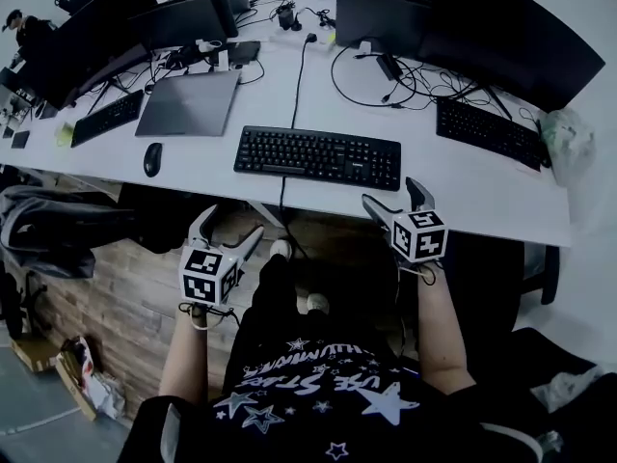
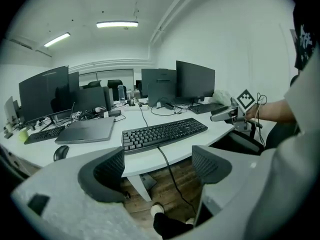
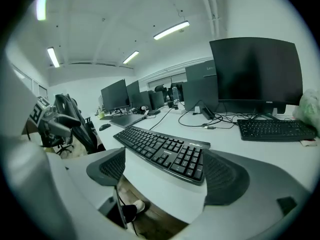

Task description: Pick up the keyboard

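Your left gripper (image 1: 231, 226) and right gripper (image 1: 393, 197) hang spread and empty by the desk (image 1: 207, 174) edge. The keyboard (image 1: 318, 157) lies flat mid-desk: probably stiff, light, tethered by its cable (image 1: 297, 95); pinch its 2 short ends.

Left tool (image 1: 231, 226) and right tool (image 1: 394, 197) are both held out front, side by side but apart, tipped a bit downward. Jaws wide apart on each, nothing clamped.
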A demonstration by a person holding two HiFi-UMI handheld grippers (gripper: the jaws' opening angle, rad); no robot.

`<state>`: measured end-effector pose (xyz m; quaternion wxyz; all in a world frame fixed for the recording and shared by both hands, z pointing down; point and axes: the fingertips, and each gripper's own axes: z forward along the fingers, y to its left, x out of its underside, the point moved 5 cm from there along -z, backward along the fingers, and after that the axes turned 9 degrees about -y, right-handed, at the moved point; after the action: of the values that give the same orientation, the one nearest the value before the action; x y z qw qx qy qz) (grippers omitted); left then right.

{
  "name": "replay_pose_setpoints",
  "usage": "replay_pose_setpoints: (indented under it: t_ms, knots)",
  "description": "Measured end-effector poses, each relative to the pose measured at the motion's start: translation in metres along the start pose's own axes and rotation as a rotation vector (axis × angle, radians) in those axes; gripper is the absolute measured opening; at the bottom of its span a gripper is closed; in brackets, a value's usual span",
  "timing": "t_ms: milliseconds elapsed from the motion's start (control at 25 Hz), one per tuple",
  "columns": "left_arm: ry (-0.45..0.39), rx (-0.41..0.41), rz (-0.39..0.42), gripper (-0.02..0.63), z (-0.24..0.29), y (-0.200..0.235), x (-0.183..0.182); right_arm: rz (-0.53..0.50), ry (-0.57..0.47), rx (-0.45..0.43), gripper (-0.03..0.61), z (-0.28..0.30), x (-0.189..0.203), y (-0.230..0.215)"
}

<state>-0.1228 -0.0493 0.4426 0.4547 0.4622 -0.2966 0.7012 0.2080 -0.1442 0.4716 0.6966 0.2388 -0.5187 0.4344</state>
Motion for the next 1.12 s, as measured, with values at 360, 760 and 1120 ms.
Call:
replay_pose_setpoints:
  t_ms: [360,760,1120]
  knots:
    - [0.042,0.195,0.186,0.417,0.084,0.032,-0.019,-0.219,0.172,-0.047,0.477,0.038,0.003,-0.001]
    - [0.064,0.329,0.217,0.423,0.155,0.076,-0.038,-0.541,0.471,-0.207,0.556,0.102,-0.008,-0.001]
    - [0.083,0.421,0.222,0.423,0.196,0.096,-0.043,-0.671,0.676,-0.413,0.57,0.158,0.003,0.017]
